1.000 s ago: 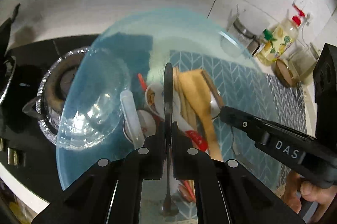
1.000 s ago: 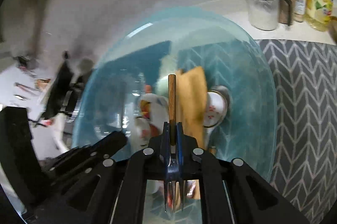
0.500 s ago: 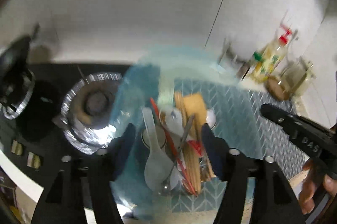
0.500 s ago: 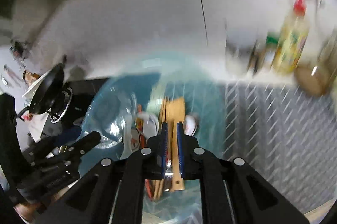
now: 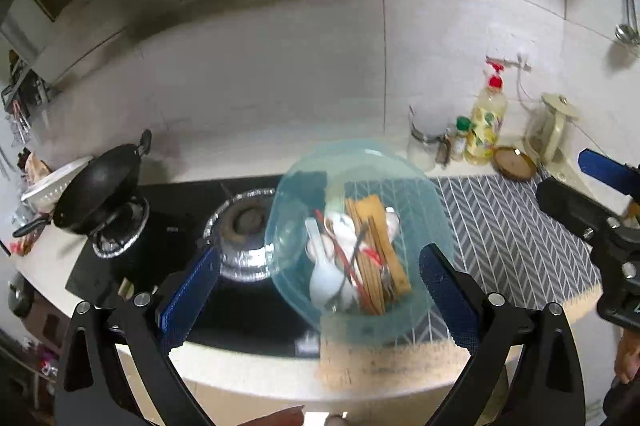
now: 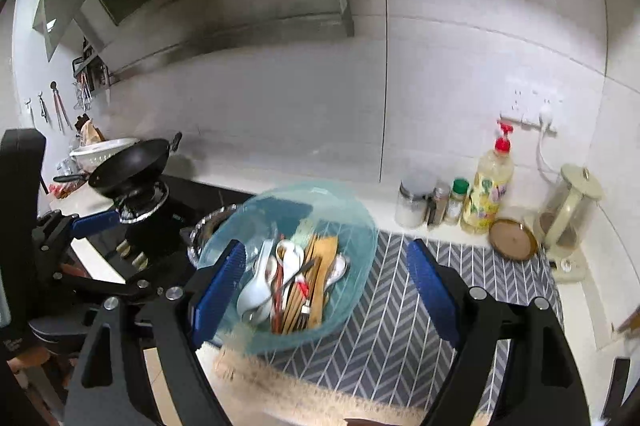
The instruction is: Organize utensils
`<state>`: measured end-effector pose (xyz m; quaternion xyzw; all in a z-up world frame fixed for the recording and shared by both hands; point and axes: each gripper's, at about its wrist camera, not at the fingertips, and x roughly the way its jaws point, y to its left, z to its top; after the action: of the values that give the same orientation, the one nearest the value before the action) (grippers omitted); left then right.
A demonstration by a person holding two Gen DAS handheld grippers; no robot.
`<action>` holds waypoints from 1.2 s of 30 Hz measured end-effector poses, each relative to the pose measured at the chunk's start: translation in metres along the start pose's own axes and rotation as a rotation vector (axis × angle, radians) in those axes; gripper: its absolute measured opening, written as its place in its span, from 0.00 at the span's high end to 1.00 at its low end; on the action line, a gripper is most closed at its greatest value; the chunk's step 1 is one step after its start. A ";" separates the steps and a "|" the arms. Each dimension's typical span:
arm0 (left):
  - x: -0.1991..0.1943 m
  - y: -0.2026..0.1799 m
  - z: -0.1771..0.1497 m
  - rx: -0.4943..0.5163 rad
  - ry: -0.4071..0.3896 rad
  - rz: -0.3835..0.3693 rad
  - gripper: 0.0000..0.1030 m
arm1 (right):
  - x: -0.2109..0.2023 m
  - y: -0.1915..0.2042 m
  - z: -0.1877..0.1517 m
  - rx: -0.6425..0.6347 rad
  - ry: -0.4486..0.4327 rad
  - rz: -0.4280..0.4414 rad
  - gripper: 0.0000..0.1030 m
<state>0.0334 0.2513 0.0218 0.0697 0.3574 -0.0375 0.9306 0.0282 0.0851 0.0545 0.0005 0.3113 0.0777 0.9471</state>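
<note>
Left hand-held gripper (image 5: 320, 286): jaws spread and opening, nothing between them. Right hand-held gripper (image 6: 326, 284): same, opening, empty. Utensils (image 6: 296, 284) (white spoons, chopsticks, wooden spatula) piled in the blue plastic bowl (image 6: 352, 226), on the left end of the chevron mat (image 6: 460, 266) on the worktop (image 5: 248, 370), beside the stove (image 5: 132, 266).

open mat (image 6: 460, 310) rt of bowl (image 6: 352, 226); bottles (image 6: 486, 193) at back; burner (image 5: 244, 226) touching bowl's left
</note>
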 end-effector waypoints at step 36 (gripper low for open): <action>0.132 0.048 0.009 0.084 0.191 -0.307 0.04 | 0.115 0.012 -0.036 0.186 0.203 -0.111 0.22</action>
<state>0.1425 0.2943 -0.0549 0.0565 0.4487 -0.1870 0.8720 0.0962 0.1121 -0.0415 0.0632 0.4108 -0.0041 0.9095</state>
